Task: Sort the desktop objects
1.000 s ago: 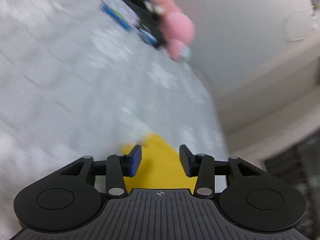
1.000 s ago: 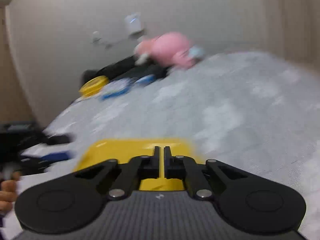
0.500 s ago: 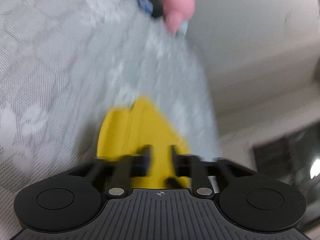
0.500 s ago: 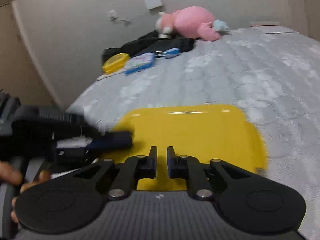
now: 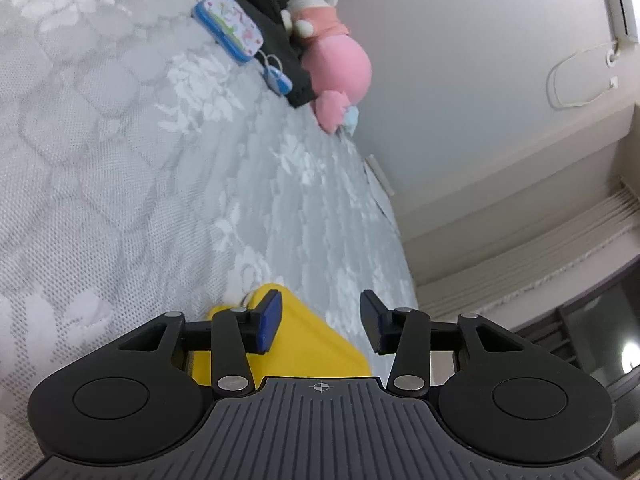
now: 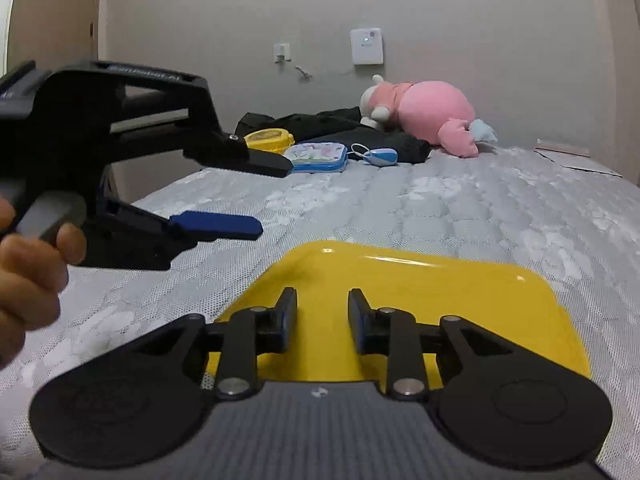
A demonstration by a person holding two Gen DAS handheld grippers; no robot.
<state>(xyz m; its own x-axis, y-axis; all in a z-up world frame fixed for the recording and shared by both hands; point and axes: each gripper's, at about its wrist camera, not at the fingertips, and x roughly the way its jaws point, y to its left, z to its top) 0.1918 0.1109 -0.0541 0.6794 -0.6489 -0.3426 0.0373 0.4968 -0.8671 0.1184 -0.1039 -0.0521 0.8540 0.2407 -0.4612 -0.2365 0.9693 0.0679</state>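
Note:
A yellow tray (image 6: 420, 288) lies empty on the grey patterned mattress (image 6: 460, 216), right below both grippers; it also shows in the left wrist view (image 5: 308, 340). My left gripper (image 5: 320, 324) is open and empty above the tray's left end; it shows from the side in the right wrist view (image 6: 260, 196). My right gripper (image 6: 322, 316) is open and empty over the tray's near edge. Far off by the wall lie a pink plush toy (image 6: 424, 114), a blue tin case (image 6: 318, 157), a small blue mouse-shaped object (image 6: 380, 157) and a yellow round box (image 6: 266, 138).
A black garment (image 6: 340, 128) lies under the far objects against the wall. The mattress edge drops off at the right in the left wrist view (image 5: 396, 240). A hand (image 6: 28, 264) holds the left gripper's handle.
Both grippers have opened. The right gripper has let go of the yellow tray, which now lies flat on the mattress. The left gripper has swung back and lifted.

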